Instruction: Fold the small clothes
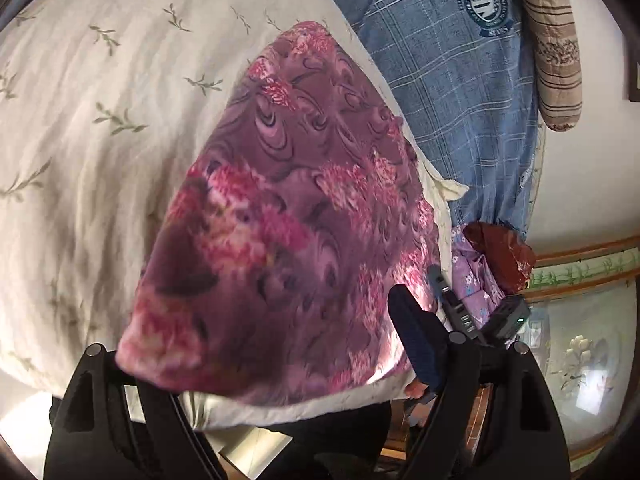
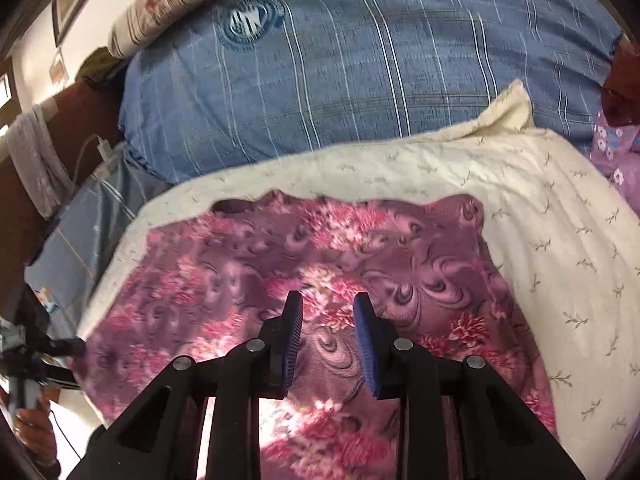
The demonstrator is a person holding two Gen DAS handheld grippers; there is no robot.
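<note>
Right wrist view: we hold the right gripper point(image 2: 327, 336) released over the floral garment point(image 2: 312, 264) on the cream sheet point(image 2: 560, 216); left gripper point(image 1: 280, 368) state unclear; loose fabric may bunch if pinched off-edge.

Both views are bright with soft daylight. A strong glare burns the purple floral cloth point(image 2: 320, 264) at its near edge, close to the bottom of the right wrist view. The cloth looks smeared by motion blur in both views. The fisheye lens bends the cream bedcover point(image 1: 100, 140) strongly, and dark vignetting fills the corners.
</note>
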